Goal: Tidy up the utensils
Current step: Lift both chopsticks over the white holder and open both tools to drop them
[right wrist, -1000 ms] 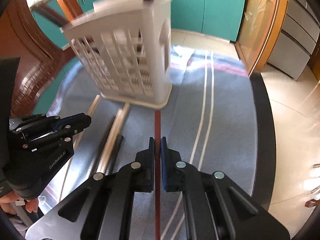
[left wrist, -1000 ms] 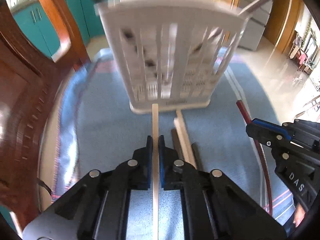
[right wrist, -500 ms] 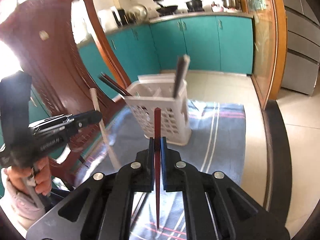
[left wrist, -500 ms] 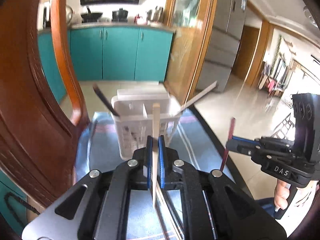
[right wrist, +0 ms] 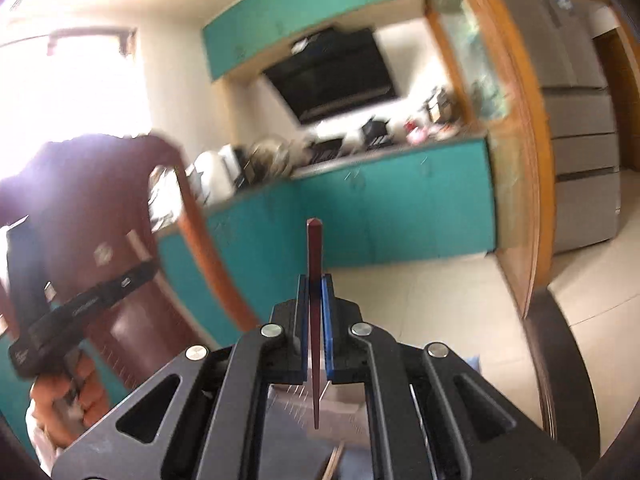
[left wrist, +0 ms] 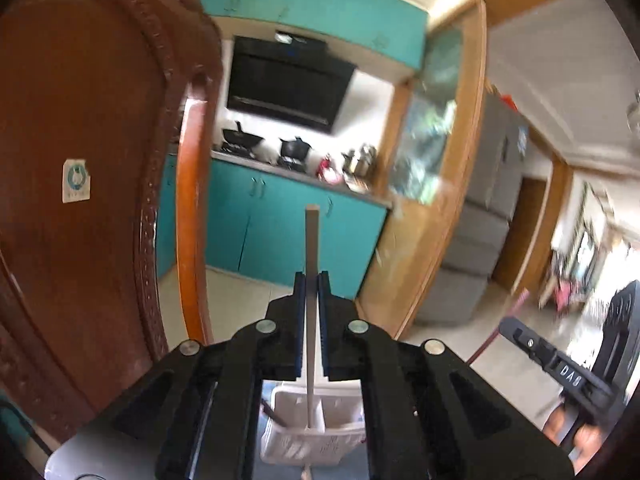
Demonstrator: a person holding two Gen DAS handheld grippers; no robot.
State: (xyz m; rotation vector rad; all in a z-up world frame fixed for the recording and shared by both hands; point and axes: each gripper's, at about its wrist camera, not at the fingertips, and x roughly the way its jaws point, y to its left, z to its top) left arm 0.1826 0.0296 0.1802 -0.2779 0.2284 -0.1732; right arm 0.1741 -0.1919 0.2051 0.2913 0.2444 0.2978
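My left gripper is shut on a pale wooden chopstick and holds it upright; its lower end hangs over the white slotted utensil basket seen below between the gripper arms. My right gripper is shut on a dark red chopstick, also upright, its tip pointing down above the basket. The right gripper also shows at the right of the left wrist view, and the left gripper at the left of the right wrist view.
A dark wooden chair back rises close on the left. Teal kitchen cabinets and a grey fridge stand behind. Another chopstick lies on the blue mat below.
Both grippers have lifted and tilted up with their chopsticks. The basket has dropped from the middle of the views to below the gripper arms.
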